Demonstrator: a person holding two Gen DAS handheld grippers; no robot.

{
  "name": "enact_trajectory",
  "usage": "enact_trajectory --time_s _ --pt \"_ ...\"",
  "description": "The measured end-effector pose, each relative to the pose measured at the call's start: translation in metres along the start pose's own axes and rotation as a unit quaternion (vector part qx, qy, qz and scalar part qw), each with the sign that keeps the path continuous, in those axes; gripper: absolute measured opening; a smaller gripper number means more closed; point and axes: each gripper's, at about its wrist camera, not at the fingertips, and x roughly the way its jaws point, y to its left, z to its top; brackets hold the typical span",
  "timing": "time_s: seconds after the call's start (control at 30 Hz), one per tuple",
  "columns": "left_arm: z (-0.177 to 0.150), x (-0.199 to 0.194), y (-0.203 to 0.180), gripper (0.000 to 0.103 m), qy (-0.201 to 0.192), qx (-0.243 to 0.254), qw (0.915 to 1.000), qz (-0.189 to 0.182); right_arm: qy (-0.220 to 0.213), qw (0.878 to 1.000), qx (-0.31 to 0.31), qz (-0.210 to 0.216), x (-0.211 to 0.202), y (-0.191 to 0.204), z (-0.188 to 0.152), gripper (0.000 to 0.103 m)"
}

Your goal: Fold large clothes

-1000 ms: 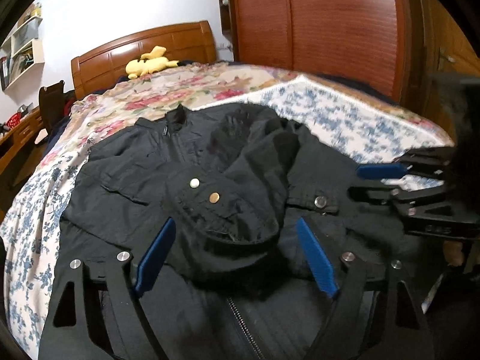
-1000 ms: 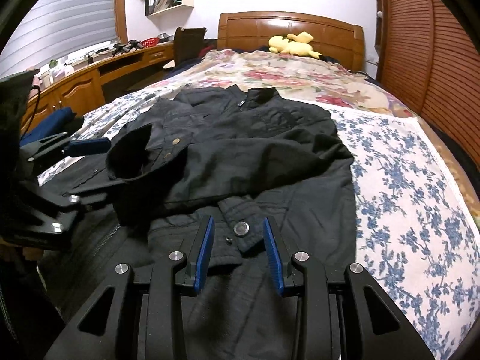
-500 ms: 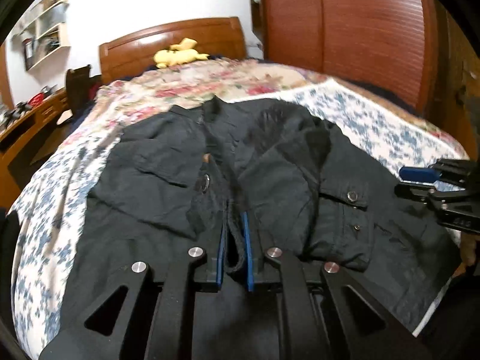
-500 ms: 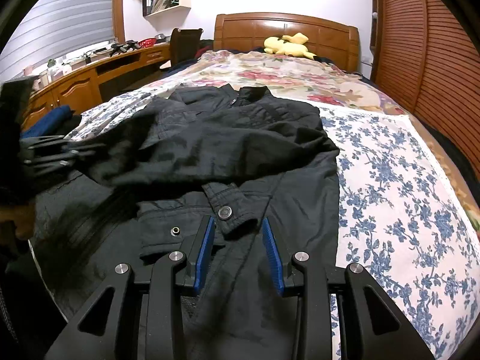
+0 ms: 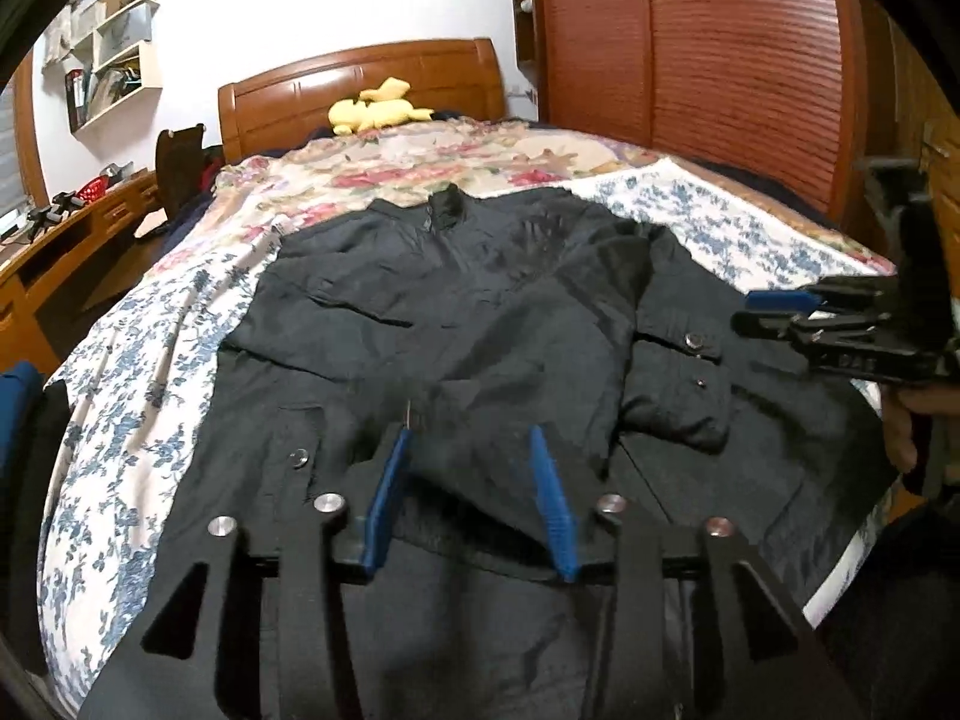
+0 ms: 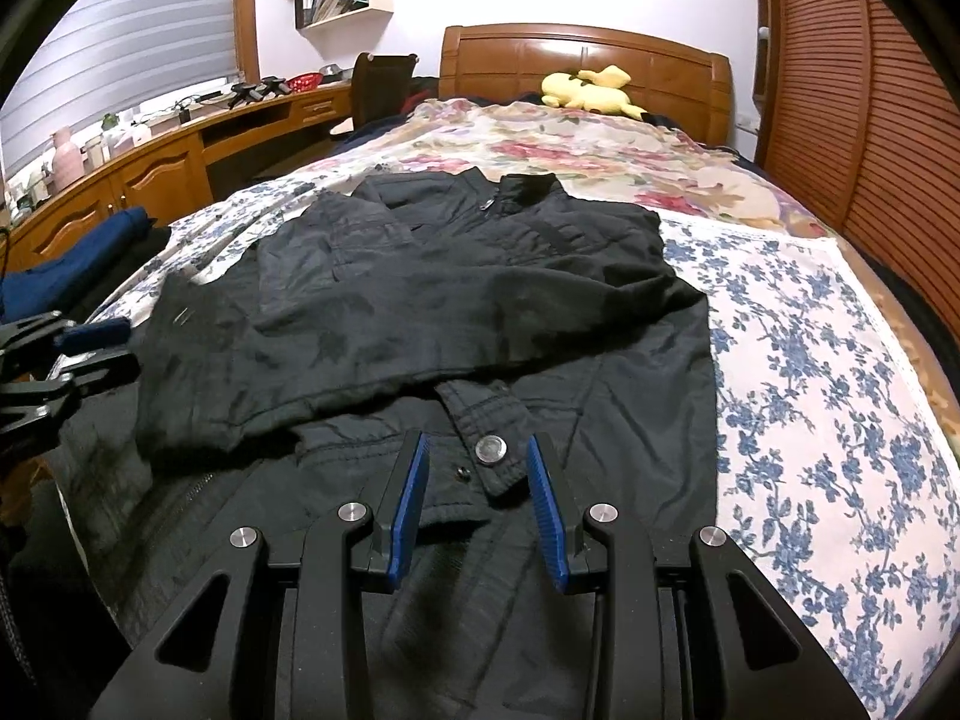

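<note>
Black cloth, the jacket (image 6: pixel 480 312), lies across the middle of the frame on the bed (image 6: pixel 840 360), both sleeves crossed over its front. The left claw (image 5: pixel 471 480) has just been opening, seemingly letting its sleeve go. The right claw (image 6: pixel 477 486) stands part-open astride a cuff, gripping nothing. Next, I judge: take the hem and fold upward.

A black zip-front fabric jacket (image 5: pixel 480 324) lies spread on a floral-quilted bed (image 5: pixel 138 372), its sleeves folded across the chest. The left gripper (image 5: pixel 471 450), black with blue pads, has just been opening; its jaws stand apart over the cloth. The right gripper (image 5: pixel 774 309) hovers at the jacket's right edge.
</note>
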Motion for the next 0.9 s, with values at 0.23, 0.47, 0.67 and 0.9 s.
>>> enact_trajectory --time_s 0.23,0.47,0.67,0.9 --pt "0.004 0.003 0.029 0.044 0.000 -0.024 0.9997 0.008 0.003 1.000 -0.003 0.011 0.013 0.008 0.006 0.035" --pt "-0.004 0.013 0.053 0.067 0.009 -0.048 0.9988 0.003 0.005 0.999 0.002 0.033 0.030 0.013 0.015 0.035" --pt "-0.013 0.008 0.062 0.077 0.001 -0.057 0.9984 0.003 0.003 0.999 0.001 0.039 0.059 0.023 0.033 0.035" --pt "-0.019 0.001 0.072 0.077 -0.002 -0.053 0.9986 0.007 0.016 0.998 -0.008 0.054 0.098 0.037 0.049 0.035"
